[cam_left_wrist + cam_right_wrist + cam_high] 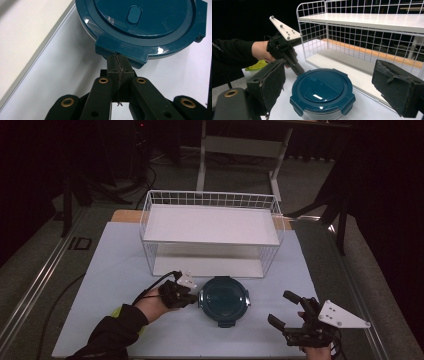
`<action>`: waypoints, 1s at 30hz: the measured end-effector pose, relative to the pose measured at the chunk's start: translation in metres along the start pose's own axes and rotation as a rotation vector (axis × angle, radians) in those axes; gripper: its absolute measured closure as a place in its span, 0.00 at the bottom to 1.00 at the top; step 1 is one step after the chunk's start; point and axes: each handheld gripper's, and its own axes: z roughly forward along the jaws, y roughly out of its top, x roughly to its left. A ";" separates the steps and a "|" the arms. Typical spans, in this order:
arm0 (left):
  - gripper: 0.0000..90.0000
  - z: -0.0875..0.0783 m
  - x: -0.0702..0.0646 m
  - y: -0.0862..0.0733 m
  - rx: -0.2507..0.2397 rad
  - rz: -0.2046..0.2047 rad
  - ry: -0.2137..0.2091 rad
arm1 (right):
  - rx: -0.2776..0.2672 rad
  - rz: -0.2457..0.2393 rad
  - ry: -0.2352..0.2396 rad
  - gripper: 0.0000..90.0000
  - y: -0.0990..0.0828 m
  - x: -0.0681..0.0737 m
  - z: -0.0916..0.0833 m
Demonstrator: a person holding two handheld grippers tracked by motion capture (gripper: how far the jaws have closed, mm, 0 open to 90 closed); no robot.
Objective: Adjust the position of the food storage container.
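the round container (223, 300) in front of you has a dark teal lid with four clip tabs around its rim and an oval bump near the lid's middle; the bowl under the lid looks clear. it sits on the pale table (110, 270), just in front of the white wire shelf rack (210, 230), between your two hands. your left gripper (117, 65) has its jaws pressed together, the tip touching one clip tab on the lid's edge; whether it pinches the tab you cannot tell. your right gripper (285, 309) is spread wide, off to the container's right and apart from it. the right gripper view shows a yellow-green object (257, 65) beside your left hand (260, 51), and the rack's lower shelf.
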 end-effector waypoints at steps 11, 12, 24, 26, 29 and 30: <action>0.99 0.010 -0.003 0.013 0.004 0.014 -0.006 | 0.001 -0.002 0.002 0.12 0.000 0.000 0.000; 0.99 0.010 -0.003 0.014 0.003 0.012 -0.007 | 0.002 -0.002 0.001 0.12 0.000 0.000 0.000; 0.99 0.014 -0.004 0.016 -0.007 0.007 0.001 | 0.008 0.002 0.008 0.12 -0.001 0.000 0.001; 0.99 0.013 -0.005 0.016 -0.002 0.013 -0.002 | 0.009 0.003 0.008 0.12 -0.001 0.000 0.001; 0.99 0.010 -0.007 0.016 -0.011 0.010 -0.002 | 0.007 0.003 0.006 0.12 -0.001 0.000 0.000; 0.99 0.007 -0.007 0.015 -0.015 0.010 -0.005 | 0.006 0.004 0.006 0.12 -0.001 0.000 0.000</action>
